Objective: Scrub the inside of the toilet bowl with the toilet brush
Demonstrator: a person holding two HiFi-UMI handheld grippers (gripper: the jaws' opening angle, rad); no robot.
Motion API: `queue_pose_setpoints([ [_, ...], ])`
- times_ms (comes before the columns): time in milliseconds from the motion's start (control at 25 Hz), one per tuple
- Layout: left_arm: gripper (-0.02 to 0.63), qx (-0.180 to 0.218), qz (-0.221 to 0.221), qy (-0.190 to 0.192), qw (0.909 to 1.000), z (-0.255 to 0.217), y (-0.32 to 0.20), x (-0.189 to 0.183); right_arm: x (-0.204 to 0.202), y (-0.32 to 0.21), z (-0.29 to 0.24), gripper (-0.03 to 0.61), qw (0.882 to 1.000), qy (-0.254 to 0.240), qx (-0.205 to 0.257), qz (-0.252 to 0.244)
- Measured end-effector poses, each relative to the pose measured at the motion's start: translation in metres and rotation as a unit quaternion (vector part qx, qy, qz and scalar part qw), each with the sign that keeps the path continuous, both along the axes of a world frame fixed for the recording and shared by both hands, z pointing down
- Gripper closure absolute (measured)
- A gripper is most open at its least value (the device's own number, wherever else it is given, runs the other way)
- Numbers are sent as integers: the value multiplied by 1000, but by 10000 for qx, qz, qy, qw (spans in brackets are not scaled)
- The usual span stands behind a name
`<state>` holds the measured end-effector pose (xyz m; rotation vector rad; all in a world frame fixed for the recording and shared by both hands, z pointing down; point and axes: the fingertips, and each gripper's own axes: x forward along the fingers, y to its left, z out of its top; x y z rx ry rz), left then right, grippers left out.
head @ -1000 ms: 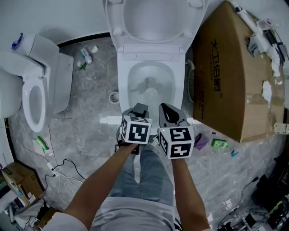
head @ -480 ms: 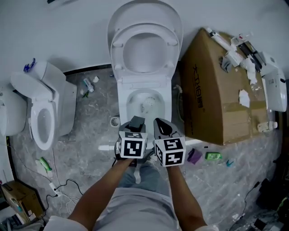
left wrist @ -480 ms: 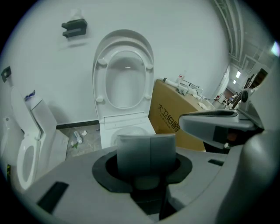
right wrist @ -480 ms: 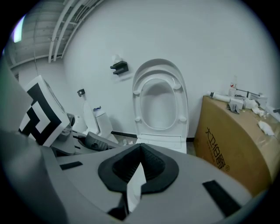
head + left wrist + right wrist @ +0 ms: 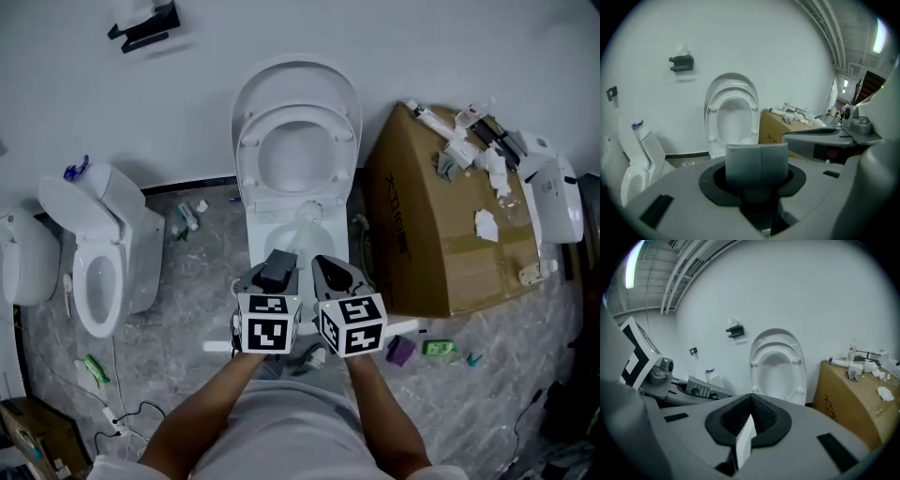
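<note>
L gripper, R gripper side by side, jaws pressed together, nr toilet bowl

The toilet bowl is open from above, because its seat and lid stand upright against the wall. On the right a cardboard box stands just beside the bowl and closes that side. On the left a strip of floor is free up to the second toilet, with small bottles near the wall.
</note>
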<state>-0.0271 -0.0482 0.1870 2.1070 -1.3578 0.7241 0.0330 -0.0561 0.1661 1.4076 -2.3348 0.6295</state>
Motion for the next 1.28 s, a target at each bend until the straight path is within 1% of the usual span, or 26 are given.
queue_pose_setpoints([
  [200,457,506,-36,110,9987,-39,-8,-4,-2,-2,-36,577,9996,-156,196,86],
  [320,457,788,-27,164,9968,-57,-10,-3,-6,-3,-54,577,9990,-257,358,24],
  [480,457,1031,-33,310,9942,-72,-13,-3,-11,-1,-63,577,9986,-199,491,4],
  [680,457,1049,-111,371,9937,-73,-11,-8,-14,2,-64,577,9983,-111,565,-7],
  [1280,457,954,-51,320,9949,-70,-4,-10,-20,2,-67,577,9982,-21,591,-47],
])
